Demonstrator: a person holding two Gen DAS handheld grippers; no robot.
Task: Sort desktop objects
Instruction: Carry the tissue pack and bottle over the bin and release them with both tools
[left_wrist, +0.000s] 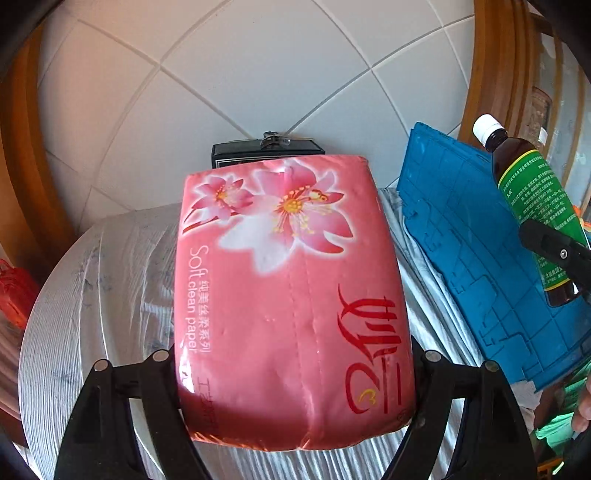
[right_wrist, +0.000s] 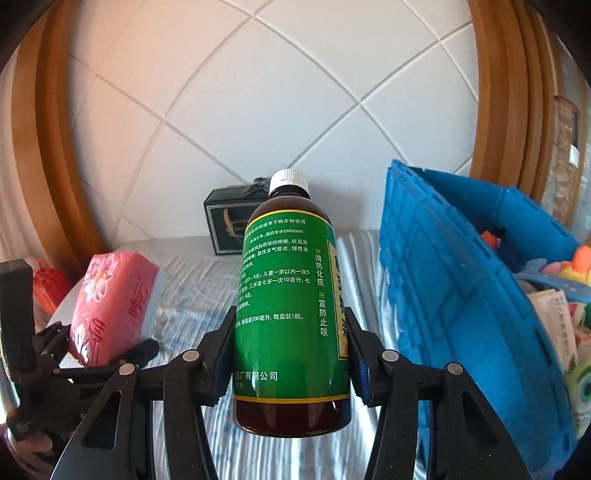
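A pink pack of tissue paper with a flower print is clamped between the fingers of my left gripper, lifted over the round table. The same tissue pack and left gripper show at the left of the right wrist view. My right gripper is shut on a brown medicine bottle with a green label and white cap, held off the table. That bottle appears at the right edge of the left wrist view, in front of a blue crate.
The blue crate stands at the right and holds several toys and packets. A black box with a clip on top sits at the back against the tiled wall. A red bag hangs left of the striped tablecloth.
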